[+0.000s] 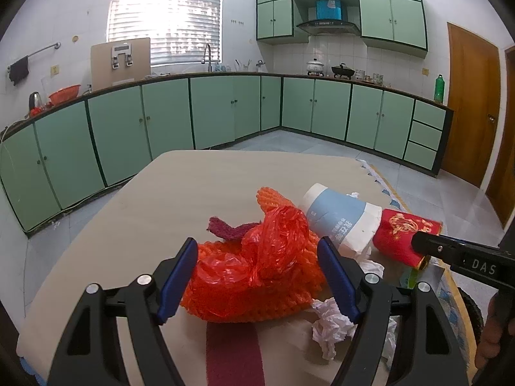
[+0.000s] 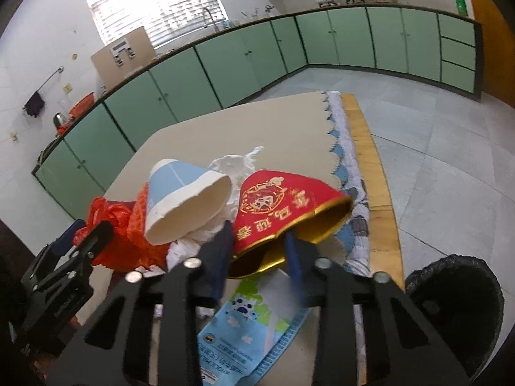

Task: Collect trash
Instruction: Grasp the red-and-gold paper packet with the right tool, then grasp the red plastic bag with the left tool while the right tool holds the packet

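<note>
A crumpled red plastic bag (image 1: 257, 257) lies on orange foam netting on the beige table (image 1: 193, 186). My left gripper (image 1: 257, 276) is open, one blue pad on each side of that pile. To the right lie a white and blue paper cup (image 1: 338, 218) and a red paper cup (image 1: 399, 234) with gold print. My right gripper (image 2: 257, 247) is shut on the red paper cup (image 2: 283, 199): one finger sits inside its gold mouth, the other outside the wall. From the left wrist, the right gripper (image 1: 421, 246) shows against the cup's rim. The blue cup (image 2: 183, 193) lies left of it.
Crumpled white tissue (image 1: 331, 325) lies by the left gripper's right finger, and more tissue (image 2: 235, 164) sits behind the cups. A blue milk pouch (image 2: 244, 331) lies under the right gripper. A bin with a black liner (image 2: 457, 305) stands off the table's right edge. Green cabinets line the walls.
</note>
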The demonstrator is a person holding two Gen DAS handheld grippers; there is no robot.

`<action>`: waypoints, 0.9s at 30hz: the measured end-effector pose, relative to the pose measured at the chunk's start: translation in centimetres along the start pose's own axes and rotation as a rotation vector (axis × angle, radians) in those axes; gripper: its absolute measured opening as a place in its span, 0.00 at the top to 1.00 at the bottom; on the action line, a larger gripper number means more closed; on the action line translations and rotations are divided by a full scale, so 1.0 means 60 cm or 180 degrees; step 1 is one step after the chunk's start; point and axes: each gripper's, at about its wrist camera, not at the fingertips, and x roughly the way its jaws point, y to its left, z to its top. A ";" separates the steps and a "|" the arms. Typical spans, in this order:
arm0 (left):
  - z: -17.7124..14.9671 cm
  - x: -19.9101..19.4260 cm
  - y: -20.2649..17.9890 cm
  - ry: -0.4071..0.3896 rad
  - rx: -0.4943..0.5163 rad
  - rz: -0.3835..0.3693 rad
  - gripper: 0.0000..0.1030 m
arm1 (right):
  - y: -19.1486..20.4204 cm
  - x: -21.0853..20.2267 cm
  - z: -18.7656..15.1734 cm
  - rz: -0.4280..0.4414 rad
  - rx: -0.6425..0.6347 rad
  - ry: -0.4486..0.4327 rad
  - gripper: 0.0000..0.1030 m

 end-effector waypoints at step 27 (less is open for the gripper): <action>-0.001 0.020 -0.011 0.0035 0.0081 -0.0023 0.56 | 0.008 -0.014 -0.003 0.0072 -0.0156 -0.0140 0.98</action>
